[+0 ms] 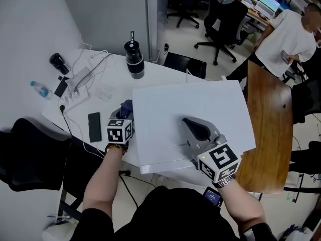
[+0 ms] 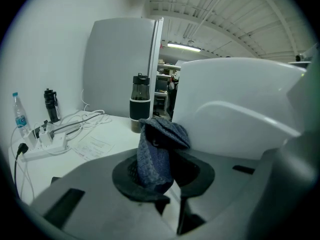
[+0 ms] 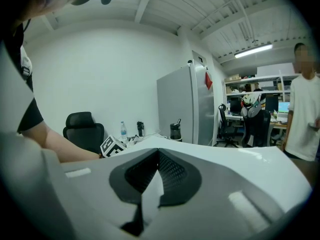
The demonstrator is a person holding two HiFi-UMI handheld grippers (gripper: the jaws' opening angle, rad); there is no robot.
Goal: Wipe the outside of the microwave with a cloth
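Cloth (image 2: 159, 151) pinched in left gripper (image 2: 161, 171) jaws; head view barely shows it.

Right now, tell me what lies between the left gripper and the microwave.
Only the blue cloth clamped in the left gripper, shown in the left gripper view beside the microwave.

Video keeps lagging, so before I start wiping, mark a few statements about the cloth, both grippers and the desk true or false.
1. The left gripper holds the blue cloth. True.
2. The right gripper holds a second cloth. False: it holds nothing, and it is over the top of the microwave.
3. The black tumbler lies on its side. False: it stands upright.
4. A dark phone lies on the desk beside the microwave. True.
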